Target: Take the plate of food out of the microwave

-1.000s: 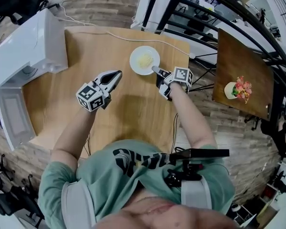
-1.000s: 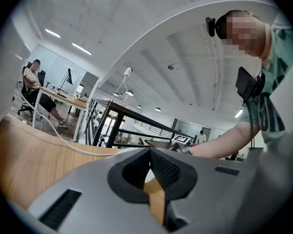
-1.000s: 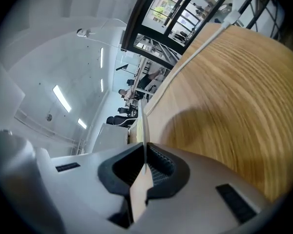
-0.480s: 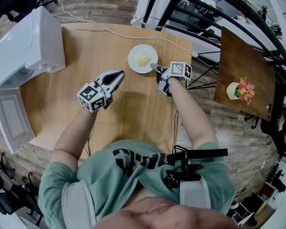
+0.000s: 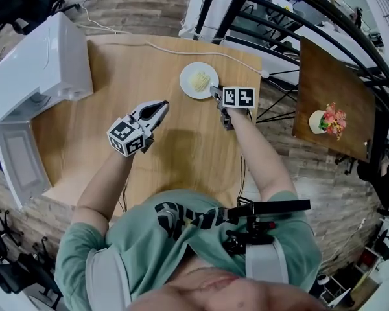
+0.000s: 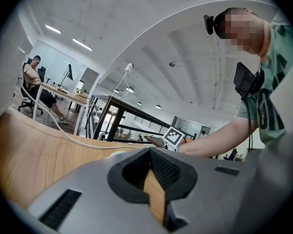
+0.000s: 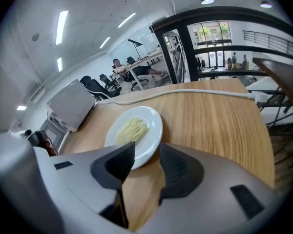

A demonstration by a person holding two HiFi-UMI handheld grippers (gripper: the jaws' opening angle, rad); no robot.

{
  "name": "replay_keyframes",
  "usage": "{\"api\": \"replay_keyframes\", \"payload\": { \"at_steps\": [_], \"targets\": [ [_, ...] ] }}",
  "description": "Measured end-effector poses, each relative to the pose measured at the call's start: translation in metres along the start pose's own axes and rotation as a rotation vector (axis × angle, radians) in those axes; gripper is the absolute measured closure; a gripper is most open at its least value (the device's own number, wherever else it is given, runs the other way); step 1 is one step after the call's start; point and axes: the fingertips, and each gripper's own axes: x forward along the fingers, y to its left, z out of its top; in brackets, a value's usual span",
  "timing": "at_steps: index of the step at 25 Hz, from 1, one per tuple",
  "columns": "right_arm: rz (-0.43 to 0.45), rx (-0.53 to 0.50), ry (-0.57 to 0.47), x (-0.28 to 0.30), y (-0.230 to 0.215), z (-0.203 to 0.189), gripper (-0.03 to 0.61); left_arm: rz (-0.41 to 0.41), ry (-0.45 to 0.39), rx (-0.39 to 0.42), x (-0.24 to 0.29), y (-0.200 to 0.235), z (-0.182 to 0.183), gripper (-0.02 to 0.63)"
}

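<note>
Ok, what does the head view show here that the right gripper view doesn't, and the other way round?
Only the head view: the left claw, and a flower pot on a dark side table. Only the right gripper view: the jaws of the right claw, which have just been opening, stand apart with the near rim of the plate at their tips, neither pad pressing it; also a seated person at a far desk. Both: that plate of noodles on the wooden table, the white microwave and a white cable.

The round white ceramic plate [image 7: 154,125] loses its six o'clock rim behind my right gripper [image 7: 146,156]; I can't identify its pale food [image 7: 132,129].
</note>
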Motion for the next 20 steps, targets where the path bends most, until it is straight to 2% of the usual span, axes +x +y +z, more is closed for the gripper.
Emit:
{"api": "replay_keyframes", "payload": {
  "at_steps": [4, 8, 14, 20],
  "targets": [
    [0.036, 0.032, -0.060, -0.015, 0.009, 0.005, 0.436, 0.029, -0.016, -0.010, -0.017, -0.001, 0.007, 0.609],
    [0.123, 0.044, -0.085, -0.034, 0.030, 0.002, 0.436, 0.074, -0.056, -0.018, -0.038, -0.008, 0.018, 0.609],
    [0.208, 0.063, -0.129, -0.076, 0.048, -0.021, 0.436, 0.048, -0.060, 0.004, -0.054, -0.039, 0.030, 0.609],
    [0.280, 0.038, -0.134, -0.099, 0.085, -0.036, 0.437, 0.095, -0.107, 0.026, -0.099, -0.066, 0.045, 0.609]
  ]
}}
